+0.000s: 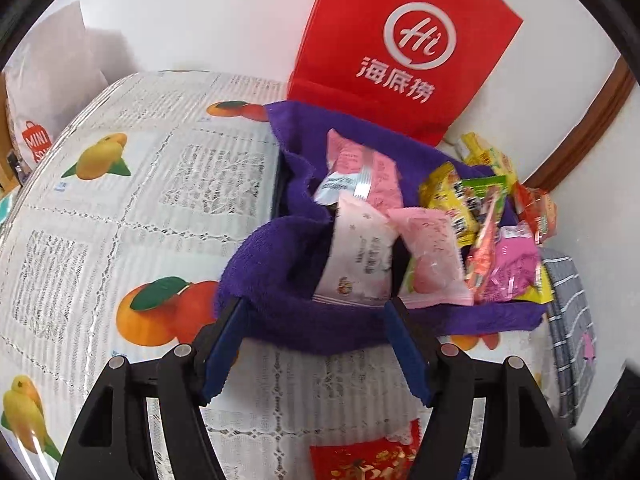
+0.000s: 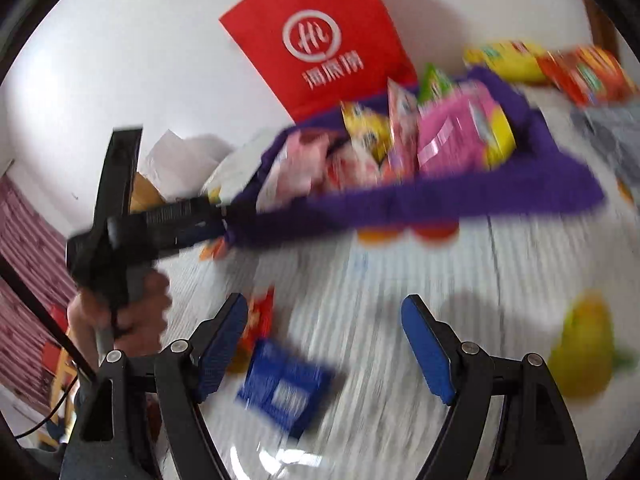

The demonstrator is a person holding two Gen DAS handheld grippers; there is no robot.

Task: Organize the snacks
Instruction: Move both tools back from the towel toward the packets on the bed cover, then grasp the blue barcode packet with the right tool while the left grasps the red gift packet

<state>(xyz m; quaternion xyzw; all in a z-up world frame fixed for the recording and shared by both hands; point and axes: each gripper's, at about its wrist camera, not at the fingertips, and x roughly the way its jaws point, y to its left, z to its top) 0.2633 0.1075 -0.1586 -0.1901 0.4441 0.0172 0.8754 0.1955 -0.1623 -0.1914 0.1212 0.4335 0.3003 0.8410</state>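
Observation:
A container lined with a purple towel holds several snack packets: pink ones, a pale one and yellow ones. My left gripper is shut on the bunched near edge of the towel, which fills the gap between its blue pads. In the right wrist view a hand holds that left gripper at the towel's left end. My right gripper hangs open over the table, blurred by motion. A blue snack packet lies under it near its left finger, with a red packet just beyond.
A red paper bag stands against the white wall behind the container. The tablecloth is white lace with fruit prints. A grey checked cloth lies to the right, a white shop bag at far left. Yellow and red packets lie beyond the towel.

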